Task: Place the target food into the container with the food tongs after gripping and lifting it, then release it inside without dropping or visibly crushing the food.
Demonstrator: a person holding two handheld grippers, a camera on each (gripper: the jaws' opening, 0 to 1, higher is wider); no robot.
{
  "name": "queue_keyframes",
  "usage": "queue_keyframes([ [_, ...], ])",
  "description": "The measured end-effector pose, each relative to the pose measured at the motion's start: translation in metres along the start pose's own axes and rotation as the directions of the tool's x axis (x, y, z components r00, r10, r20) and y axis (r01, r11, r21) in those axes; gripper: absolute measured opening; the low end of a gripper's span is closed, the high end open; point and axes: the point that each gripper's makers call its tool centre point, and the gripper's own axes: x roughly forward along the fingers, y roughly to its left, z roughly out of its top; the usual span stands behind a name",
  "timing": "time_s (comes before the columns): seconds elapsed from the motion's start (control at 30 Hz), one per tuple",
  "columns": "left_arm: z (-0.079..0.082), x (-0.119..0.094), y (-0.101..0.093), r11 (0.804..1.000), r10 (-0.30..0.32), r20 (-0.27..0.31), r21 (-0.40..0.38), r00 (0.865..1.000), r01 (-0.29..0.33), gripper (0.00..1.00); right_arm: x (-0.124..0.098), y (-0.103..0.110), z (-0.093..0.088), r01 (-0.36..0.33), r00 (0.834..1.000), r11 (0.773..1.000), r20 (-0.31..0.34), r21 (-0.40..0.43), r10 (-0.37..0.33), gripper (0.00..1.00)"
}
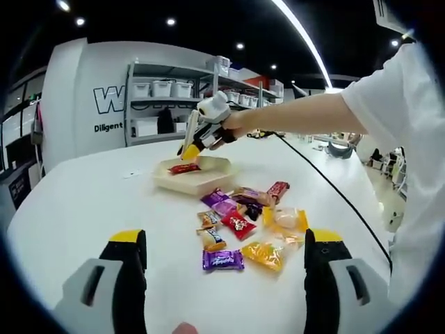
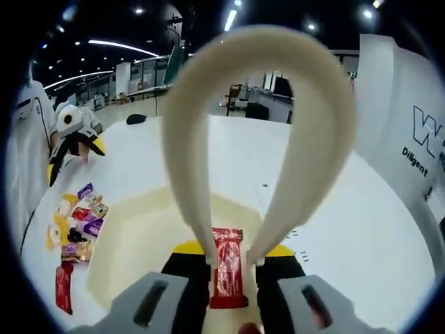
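A red wrapped snack bar [image 2: 227,268] sits between the two tips of the cream food tongs [image 2: 191,160], low over the cream tray [image 2: 132,243]. My right gripper [image 2: 233,249] is shut on the tongs' arms. In the left gripper view that right gripper [image 1: 191,148], held in a person's hand, hangs over the tray [image 1: 208,182] with the red bar [image 1: 184,168] just inside it. Whether the bar rests on the tray floor I cannot tell. My left gripper [image 1: 226,240] stands open near the table's front, nothing between its jaws, short of the snack pile [image 1: 240,223].
Several wrapped snacks, purple, orange and red, lie loose on the white table [image 1: 90,202] beside the tray. A black cable [image 1: 334,188] runs across the table's right side. Shelves with white bins [image 1: 163,89] stand behind. The left gripper [image 2: 73,158] shows beyond the pile [image 2: 76,223].
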Motion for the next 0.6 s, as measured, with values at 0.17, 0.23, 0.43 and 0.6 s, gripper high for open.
queue_keyframes([
  [0.17,0.000,0.000,-0.002,1.000,-0.003,0.001,0.001,1.000,0.003,0.92,-0.001,0.005,-0.009,-0.011,1.000,1.000,-0.028,0.001,0.011,0.19],
  [0.23,0.000,0.000,-0.003,1.000,-0.004,0.002,0.000,1.000,0.004,0.92,-0.003,0.007,-0.012,-0.015,0.999,1.000,-0.035,0.001,0.015,0.19],
  [0.43,0.001,0.000,-0.004,1.000,-0.005,0.006,0.001,1.000,0.005,0.92,-0.011,0.010,-0.013,-0.009,0.999,1.000,-0.031,0.023,0.010,0.19],
  [0.6,0.002,0.001,-0.006,1.000,-0.008,0.009,0.001,1.000,0.008,0.92,-0.016,0.019,-0.016,-0.020,0.999,0.999,-0.034,0.044,0.022,0.19],
])
